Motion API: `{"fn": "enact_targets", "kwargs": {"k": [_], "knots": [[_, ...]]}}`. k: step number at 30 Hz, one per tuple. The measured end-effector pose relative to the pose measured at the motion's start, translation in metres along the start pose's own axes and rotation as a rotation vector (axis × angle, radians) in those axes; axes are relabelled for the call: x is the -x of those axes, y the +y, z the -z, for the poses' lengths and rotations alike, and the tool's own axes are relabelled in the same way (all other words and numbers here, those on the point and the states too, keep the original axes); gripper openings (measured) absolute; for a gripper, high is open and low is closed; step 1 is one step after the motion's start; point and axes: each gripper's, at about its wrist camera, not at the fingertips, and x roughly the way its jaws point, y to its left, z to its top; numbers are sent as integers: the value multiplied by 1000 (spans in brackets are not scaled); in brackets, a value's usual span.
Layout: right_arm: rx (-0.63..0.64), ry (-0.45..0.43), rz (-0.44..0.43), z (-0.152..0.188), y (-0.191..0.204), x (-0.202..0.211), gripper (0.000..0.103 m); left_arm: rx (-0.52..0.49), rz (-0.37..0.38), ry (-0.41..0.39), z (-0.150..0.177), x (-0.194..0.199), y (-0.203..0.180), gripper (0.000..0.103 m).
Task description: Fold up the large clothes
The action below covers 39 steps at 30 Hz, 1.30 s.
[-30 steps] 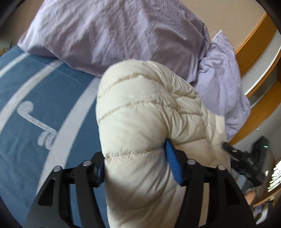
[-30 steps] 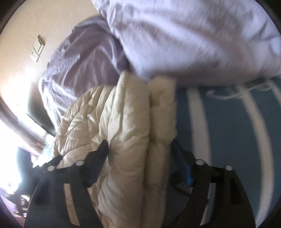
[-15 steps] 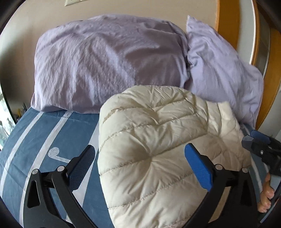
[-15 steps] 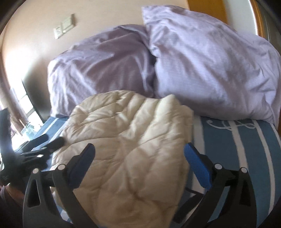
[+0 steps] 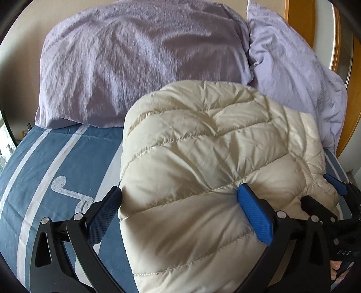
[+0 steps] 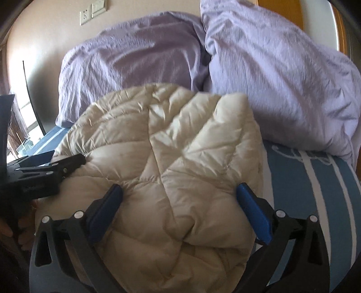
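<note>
Now the left gripper (image 5: 179,206) and the right gripper (image 6: 179,204) both stand spread wide over the cream puffer jacket (image 5: 216,171); a second ago each was clamped on it. That release suggests this fold is done. The folded bundle lies on the blue striped bed (image 5: 45,171), against two lilac pillows (image 6: 135,65), below a beige wall with a switch plate (image 6: 92,12).
</note>
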Motion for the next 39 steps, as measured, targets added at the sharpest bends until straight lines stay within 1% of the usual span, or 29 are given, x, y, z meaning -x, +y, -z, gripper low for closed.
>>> {"fn": "enact_targets", "kwargs": {"k": [7, 24, 29, 34, 36, 39], "knots": [[-22, 54, -8, 6, -6, -16, 101, -33, -22, 29, 3, -12, -6, 102], [-50, 135, -20, 10, -12, -34, 101, -11, 2, 100, 5, -36, 1, 102], [-55, 147, -24, 11, -14, -37, 101, -1, 9, 104, 5, -41, 3, 102], [-70, 142, -24, 8, -15, -32, 101, 15, 25, 108, 3, -38, 8, 102], [-77, 147, -15, 7, -15, -25, 101, 21, 23, 105, 4, -27, 11, 102], [-92, 148, -3, 7, -15, -10, 101, 5, 5, 78, 8, -8, 9, 102]]}}
